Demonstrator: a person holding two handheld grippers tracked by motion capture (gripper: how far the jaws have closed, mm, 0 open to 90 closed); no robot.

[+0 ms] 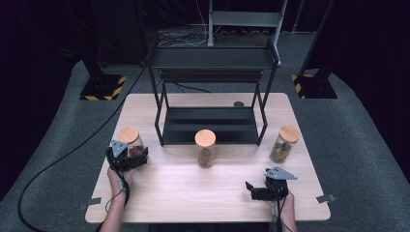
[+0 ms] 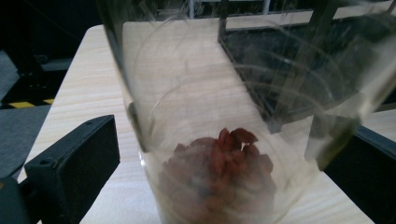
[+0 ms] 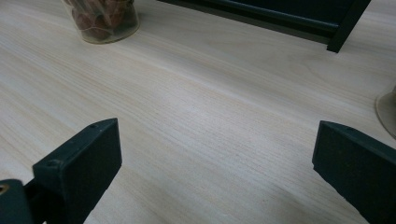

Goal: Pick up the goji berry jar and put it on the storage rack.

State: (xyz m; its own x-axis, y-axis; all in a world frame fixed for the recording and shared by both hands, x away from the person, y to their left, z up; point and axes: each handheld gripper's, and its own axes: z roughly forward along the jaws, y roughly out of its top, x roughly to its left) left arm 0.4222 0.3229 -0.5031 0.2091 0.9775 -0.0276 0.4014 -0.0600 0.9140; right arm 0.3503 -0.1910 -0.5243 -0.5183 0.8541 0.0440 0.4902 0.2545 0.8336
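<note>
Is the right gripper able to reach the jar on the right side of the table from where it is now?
Probably yes. The right gripper rests open on bare table, and nothing stands between it and the right jar; the shelf rack lies off to the side.

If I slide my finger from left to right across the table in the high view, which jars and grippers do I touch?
Left hand-held gripper at the left jar → middle jar with cork lid → right hand-held gripper → right jar with cork lid.
</note>
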